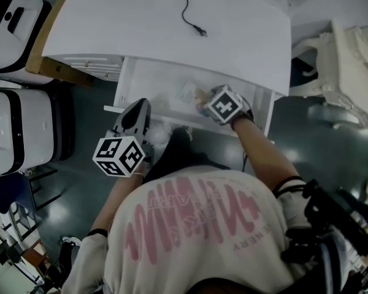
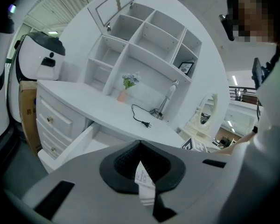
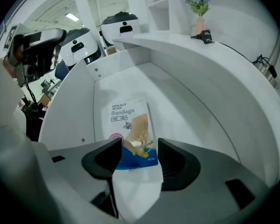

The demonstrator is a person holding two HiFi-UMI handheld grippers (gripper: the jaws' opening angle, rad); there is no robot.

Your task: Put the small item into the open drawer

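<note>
The desk drawer (image 1: pixel 126 86) stands open. A bandage packet (image 3: pixel 130 125), white above and blue below with "Bandage" printed on it, lies flat on the drawer floor; in the head view the packet (image 1: pixel 192 94) shows beside the marker cube. My right gripper (image 3: pixel 140 158) hangs low inside the drawer with its jaws apart on either side of the packet's near end. My left gripper (image 2: pixel 142 168) is outside the drawer's front left corner, shut on a small white printed slip (image 2: pixel 144 183). In the head view the left gripper (image 1: pixel 138 110) points at the drawer front.
A black cable with a plug (image 1: pixel 193 18) lies on the white desk top (image 1: pixel 245 35). A vase of flowers (image 3: pixel 199 6) and open shelves (image 2: pixel 144 36) stand at the desk's back. White appliances (image 1: pixel 15 124) sit on the floor to the left, pale bags (image 1: pixel 349 60) to the right.
</note>
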